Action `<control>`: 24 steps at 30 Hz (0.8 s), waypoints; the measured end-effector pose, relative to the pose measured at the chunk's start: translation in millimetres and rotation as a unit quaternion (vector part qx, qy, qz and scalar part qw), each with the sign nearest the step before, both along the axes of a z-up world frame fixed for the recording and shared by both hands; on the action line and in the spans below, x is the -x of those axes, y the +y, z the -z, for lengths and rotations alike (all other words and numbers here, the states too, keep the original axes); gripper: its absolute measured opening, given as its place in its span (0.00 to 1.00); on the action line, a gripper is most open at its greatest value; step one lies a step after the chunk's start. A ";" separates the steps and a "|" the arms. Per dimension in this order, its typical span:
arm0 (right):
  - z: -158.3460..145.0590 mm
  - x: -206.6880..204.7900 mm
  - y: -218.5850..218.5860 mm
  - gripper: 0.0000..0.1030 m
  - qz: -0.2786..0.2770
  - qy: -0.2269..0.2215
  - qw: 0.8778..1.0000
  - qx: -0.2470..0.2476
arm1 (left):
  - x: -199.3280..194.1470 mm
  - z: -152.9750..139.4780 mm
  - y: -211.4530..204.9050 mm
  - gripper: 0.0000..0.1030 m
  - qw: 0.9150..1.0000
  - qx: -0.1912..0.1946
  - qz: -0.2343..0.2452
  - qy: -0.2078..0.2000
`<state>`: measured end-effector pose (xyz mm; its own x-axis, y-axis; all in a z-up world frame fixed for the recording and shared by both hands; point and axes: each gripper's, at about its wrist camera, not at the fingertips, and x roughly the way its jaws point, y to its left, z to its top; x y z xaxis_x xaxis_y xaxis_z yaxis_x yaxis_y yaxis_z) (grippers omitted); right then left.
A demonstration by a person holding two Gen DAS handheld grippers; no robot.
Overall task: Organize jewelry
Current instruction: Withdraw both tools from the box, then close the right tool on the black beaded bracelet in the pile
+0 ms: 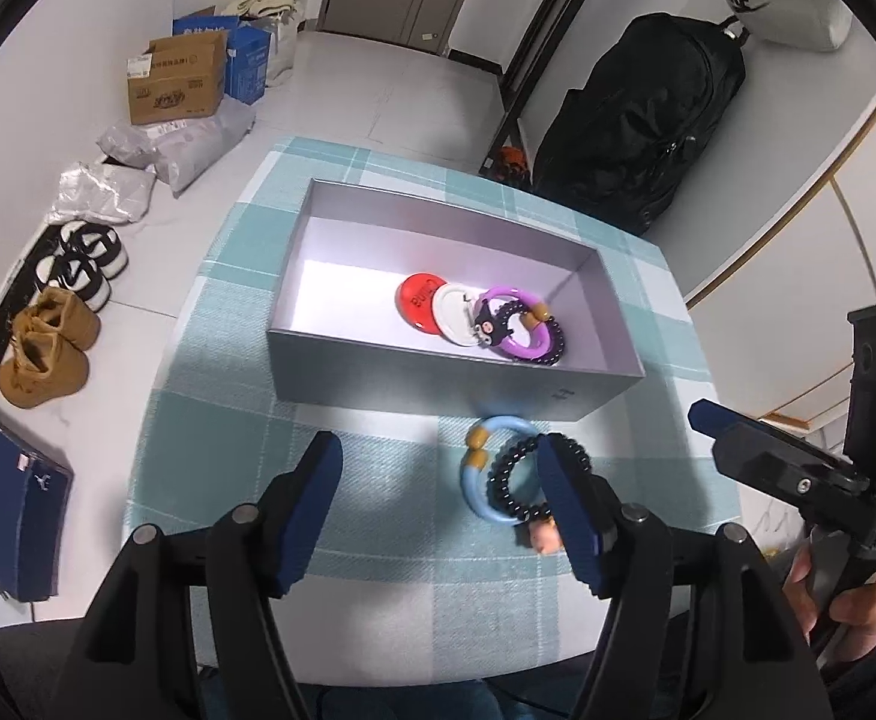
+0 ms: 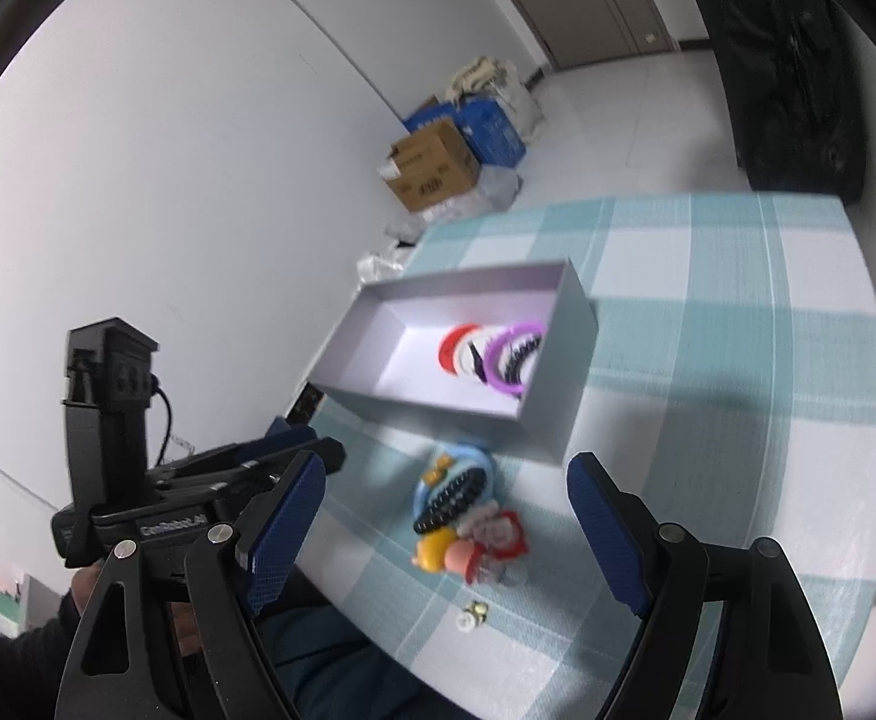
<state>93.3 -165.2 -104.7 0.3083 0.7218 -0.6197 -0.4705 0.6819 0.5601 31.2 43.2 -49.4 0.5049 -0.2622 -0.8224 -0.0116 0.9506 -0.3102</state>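
A grey open box [image 1: 438, 378] sits on the checked tablecloth and holds a red disc [image 1: 417, 300], a white disc [image 1: 456, 312] and a purple ring [image 1: 522, 324] with a dark charm. In front of it lie a light blue ring [image 1: 480, 480] and a black bead bracelet [image 1: 513, 480]. My left gripper [image 1: 444, 480] is open just above them, its right finger [image 1: 564, 492] over the bracelet. My right gripper [image 2: 447, 498] is open and empty, above the same pile [image 2: 456, 492], where small red and orange charms [image 2: 486, 540] lie too.
The box also shows in the right wrist view [image 2: 546, 420]. A small earring [image 2: 474, 612] lies near the table's front edge. A black backpack [image 1: 636, 120] stands beyond the table. Cardboard boxes [image 1: 177, 81], shoes [image 1: 48, 348] and a blue shoebox [image 1: 6, 510] are on the floor at left.
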 end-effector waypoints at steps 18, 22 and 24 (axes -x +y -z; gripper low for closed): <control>34.9 -6.8 31.5 0.53 -0.020 0.061 0.997 0.051 | 11.9 -7.0 4.7 0.65 0.998 -0.051 0.009 -0.029; 38.5 -10.5 38.7 0.46 -0.021 0.068 0.996 0.057 | 11.9 -7.3 10.6 0.68 0.999 -0.038 0.003 -0.026; 38.8 -11.6 41.7 0.43 -0.022 0.068 0.996 0.060 | 12.0 -7.1 12.6 0.68 0.999 -0.033 0.000 -0.024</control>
